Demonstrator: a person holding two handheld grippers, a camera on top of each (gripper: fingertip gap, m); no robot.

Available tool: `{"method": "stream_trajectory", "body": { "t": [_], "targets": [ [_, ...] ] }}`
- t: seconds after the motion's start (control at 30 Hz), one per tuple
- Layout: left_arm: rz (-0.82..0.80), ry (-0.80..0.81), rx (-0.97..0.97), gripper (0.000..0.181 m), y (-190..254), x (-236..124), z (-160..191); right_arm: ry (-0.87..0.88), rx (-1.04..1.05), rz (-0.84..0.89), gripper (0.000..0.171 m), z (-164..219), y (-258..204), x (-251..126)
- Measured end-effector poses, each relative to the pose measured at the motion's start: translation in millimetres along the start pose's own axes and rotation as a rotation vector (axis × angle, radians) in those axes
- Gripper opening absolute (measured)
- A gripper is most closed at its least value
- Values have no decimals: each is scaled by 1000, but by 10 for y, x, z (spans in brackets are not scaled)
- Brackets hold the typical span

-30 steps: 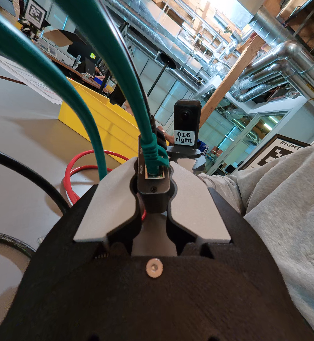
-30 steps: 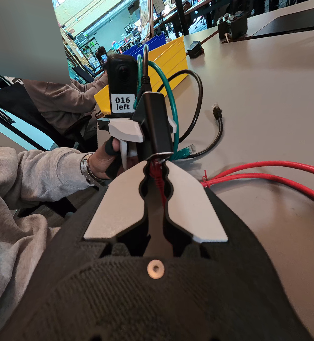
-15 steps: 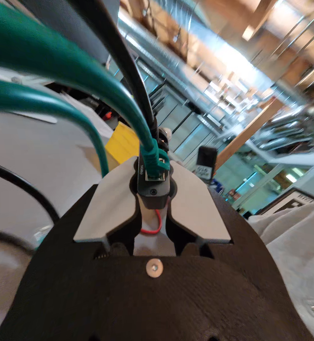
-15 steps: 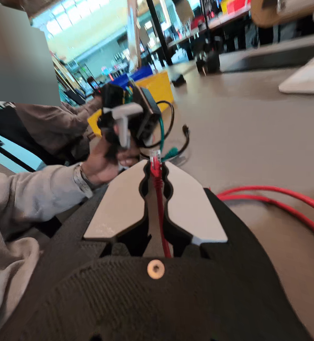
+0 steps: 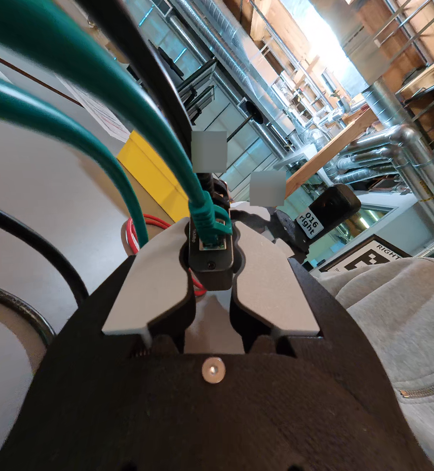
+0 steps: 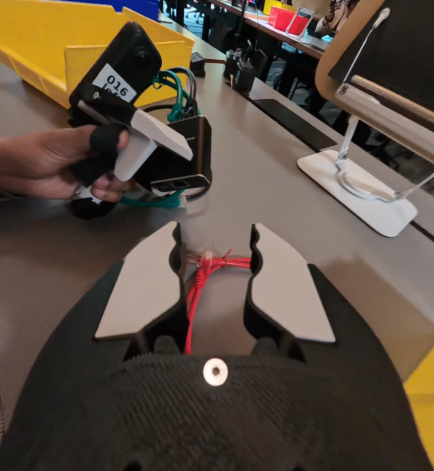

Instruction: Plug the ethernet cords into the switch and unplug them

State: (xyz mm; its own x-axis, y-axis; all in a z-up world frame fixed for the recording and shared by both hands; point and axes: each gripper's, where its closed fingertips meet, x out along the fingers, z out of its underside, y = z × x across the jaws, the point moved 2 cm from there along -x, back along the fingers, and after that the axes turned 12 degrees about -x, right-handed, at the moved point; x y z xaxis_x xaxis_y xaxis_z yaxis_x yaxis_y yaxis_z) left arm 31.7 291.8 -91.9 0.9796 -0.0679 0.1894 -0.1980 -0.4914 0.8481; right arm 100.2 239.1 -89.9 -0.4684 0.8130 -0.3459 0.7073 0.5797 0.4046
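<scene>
My left gripper (image 5: 210, 237) is shut on the small black switch (image 5: 212, 257), held above the table. A green ethernet cord (image 5: 203, 219) is plugged into its near port, with a black cable beside it. In the right wrist view the left gripper (image 6: 175, 150) holds the switch (image 6: 182, 163), whose facing ports are empty. My right gripper (image 6: 214, 229) is open. The red ethernet cord (image 6: 205, 260) lies on the table between its fingers, plug free. A loose green plug (image 6: 172, 202) lies under the switch.
A yellow bin (image 6: 65, 43) stands behind the left gripper; it also shows in the left wrist view (image 5: 149, 173). A white stand with a clear holder (image 6: 356, 188) sits at the right. Black cables (image 5: 32, 242) loop on the grey table (image 6: 261, 158). A grey sleeve (image 5: 389, 318) is at right.
My right gripper pulled the red plug out of the switch, drew back, then opened and let the red cord drop to the table. The left gripper kept hold of the switch and tilted it.
</scene>
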Motion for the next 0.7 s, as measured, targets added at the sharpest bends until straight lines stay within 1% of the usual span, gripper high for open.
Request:
{"method": "stream_trajectory", "body": {
  "t": [0.03, 0.1, 0.13, 0.17, 0.23, 0.3, 0.37, 0.47, 0.53, 0.6, 0.7],
  "targets": [
    [1, 2, -2, 27, -2, -2, -4, -9, -21, 8, 51, 4, 9, -9],
    [1, 7, -5, 27, -4, -6, -10, -25, -80, 5, 50, -11, 44, -31],
    [2, 9, -7, 27, -6, -9, -13, -27, -130, -31, 47, -41, 52, -50],
    [2, 13, -8, 27, -6, -13, -16, -34, -187, -112, 44, -71, 24, -75],
    [3, 20, -9, 27, -10, -20, -19, -98, -299, -340, 40, -86, -71, -158],
    [4, 25, -16, 27, -19, -17, -25, -200, -425, -492, 42, -53, -63, -193],
    [14, 25, -33, 27, -26, -2, -30, -258, -586, -555, 44, 8, 20, -113],
    [21, 23, -53, 27, -38, 6, -31, -321, -789, -672, 43, 242, 45, 44],
    [20, 27, -55, 27, -41, 4, -37, -377, -856, -754, 45, 406, 19, 132],
    [20, 24, -58, 27, -47, 3, -31, -421, -895, -800, 48, 517, 34, 241],
    [24, 14, -61, 27, -50, -1, -14, -464, -841, -882, 52, 602, 37, 364]
  ]
}}
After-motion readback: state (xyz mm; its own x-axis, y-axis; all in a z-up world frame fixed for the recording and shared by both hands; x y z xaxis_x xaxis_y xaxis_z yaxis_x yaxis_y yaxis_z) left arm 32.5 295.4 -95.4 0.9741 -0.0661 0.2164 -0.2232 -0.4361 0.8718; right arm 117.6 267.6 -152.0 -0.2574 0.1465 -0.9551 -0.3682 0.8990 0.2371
